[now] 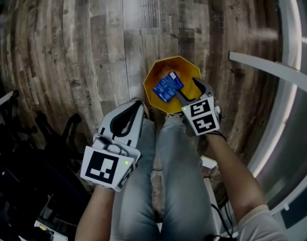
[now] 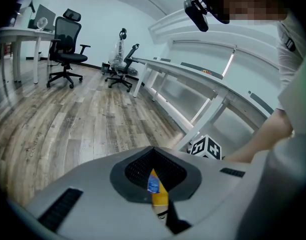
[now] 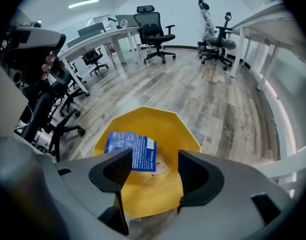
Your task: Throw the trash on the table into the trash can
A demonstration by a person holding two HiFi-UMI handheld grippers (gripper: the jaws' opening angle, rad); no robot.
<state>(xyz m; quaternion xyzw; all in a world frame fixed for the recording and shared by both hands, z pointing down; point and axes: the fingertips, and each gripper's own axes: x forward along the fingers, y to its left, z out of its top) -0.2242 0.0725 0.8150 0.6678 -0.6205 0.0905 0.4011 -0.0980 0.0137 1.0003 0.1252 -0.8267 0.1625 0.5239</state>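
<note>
A yellow eight-sided trash can stands on the wood floor just ahead of the person's knees. A blue printed packet is inside its mouth, tilted. My right gripper points down over the can's near rim, jaws open. In the right gripper view the packet lies by the left jaw's tip, over the can, and no pad presses on it. My left gripper is lower left of the can, over the left thigh. It is shut on a thin yellow and blue wrapper.
A white desk curves along the right side. Dark chair bases and cables crowd the left. Office chairs and white desks stand farther across the room. The person's jeans-clad legs are right behind the can.
</note>
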